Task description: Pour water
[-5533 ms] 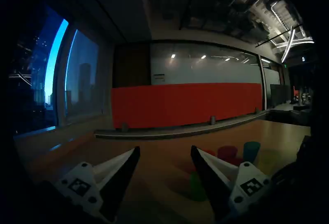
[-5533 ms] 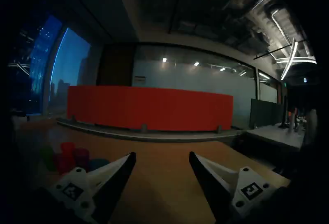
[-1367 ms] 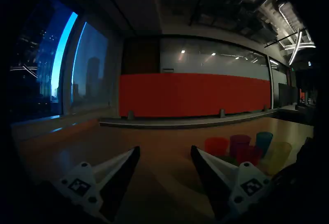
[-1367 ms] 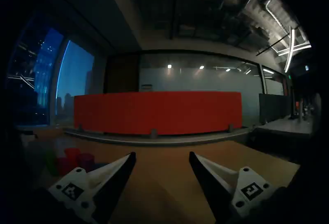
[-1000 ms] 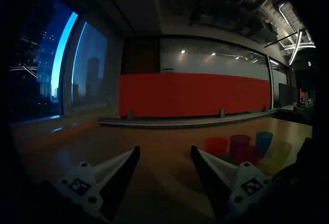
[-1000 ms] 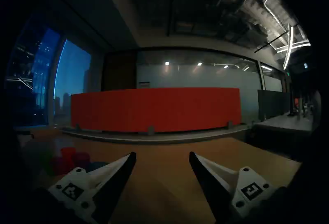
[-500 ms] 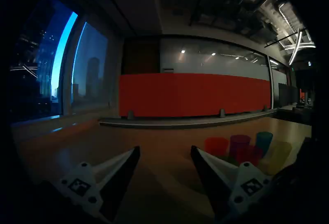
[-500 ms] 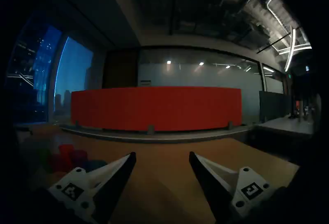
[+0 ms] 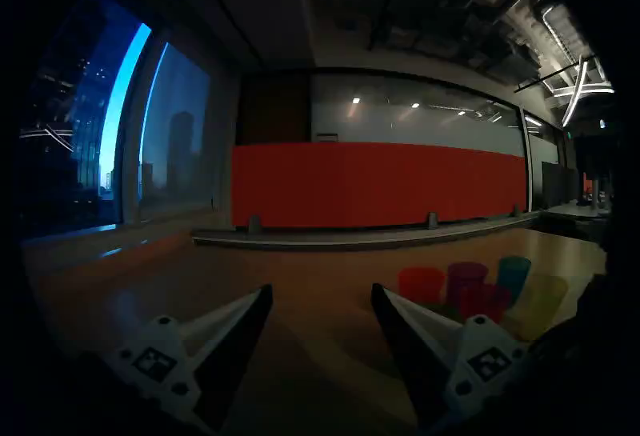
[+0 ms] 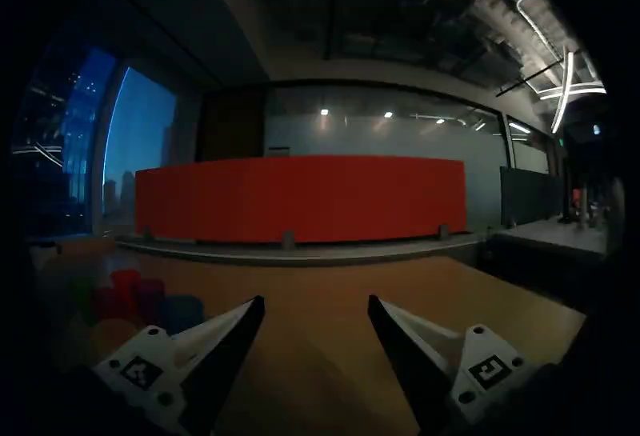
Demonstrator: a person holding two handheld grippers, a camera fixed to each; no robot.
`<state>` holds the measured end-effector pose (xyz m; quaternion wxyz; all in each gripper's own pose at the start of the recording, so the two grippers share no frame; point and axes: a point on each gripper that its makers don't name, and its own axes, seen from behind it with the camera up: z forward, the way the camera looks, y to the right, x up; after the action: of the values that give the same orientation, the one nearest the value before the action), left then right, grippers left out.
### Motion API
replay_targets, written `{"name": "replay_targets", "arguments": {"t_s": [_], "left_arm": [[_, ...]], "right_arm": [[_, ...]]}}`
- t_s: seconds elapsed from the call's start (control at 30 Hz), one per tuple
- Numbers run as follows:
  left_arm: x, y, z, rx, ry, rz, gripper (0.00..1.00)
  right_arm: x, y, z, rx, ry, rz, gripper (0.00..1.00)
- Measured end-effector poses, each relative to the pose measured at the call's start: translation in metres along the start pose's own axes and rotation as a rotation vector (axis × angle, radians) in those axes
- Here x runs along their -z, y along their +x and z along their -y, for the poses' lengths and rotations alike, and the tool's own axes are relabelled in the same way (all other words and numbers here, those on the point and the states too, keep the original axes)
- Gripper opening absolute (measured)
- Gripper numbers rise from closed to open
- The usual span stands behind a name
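the left gripper [image 9: 320,288] and right gripper [image 10: 315,300] both gape wide, holding nothing, over the wooden table [image 9: 320,264] before the red partition [image 9: 376,184]. the coloured cups [image 9: 468,286] cluster on the table, this side of the partition

**Where everything sits**

A cluster of cups [image 9: 480,292] stands on the table [image 9: 304,272], near and to the right of the left gripper [image 9: 320,288]. In the right gripper view the cups lie left of the right gripper [image 10: 315,300]. A partition [image 9: 376,184] runs along the table's far edge. Windows [image 9: 160,148] line the left wall.
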<state>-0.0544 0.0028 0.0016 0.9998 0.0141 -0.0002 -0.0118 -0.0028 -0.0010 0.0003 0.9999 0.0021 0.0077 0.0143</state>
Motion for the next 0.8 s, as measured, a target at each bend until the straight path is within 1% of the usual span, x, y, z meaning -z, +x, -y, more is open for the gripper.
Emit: {"name": "replay_targets", "arguments": {"t_s": [0.47,0.8], "left_arm": [[-0.0006,-0.0003,0.0000,0.000,0.000,0.000,0.91],[-0.0001,0.0000,0.0006,0.000,0.000,0.000,0.91]], "right_arm": [[0.0018,-0.0034,0.0021,0.019,-0.005,0.000,1.00],[0.0011,-0.0022,0.0013,0.019,-0.011,0.000,1.00]]}}
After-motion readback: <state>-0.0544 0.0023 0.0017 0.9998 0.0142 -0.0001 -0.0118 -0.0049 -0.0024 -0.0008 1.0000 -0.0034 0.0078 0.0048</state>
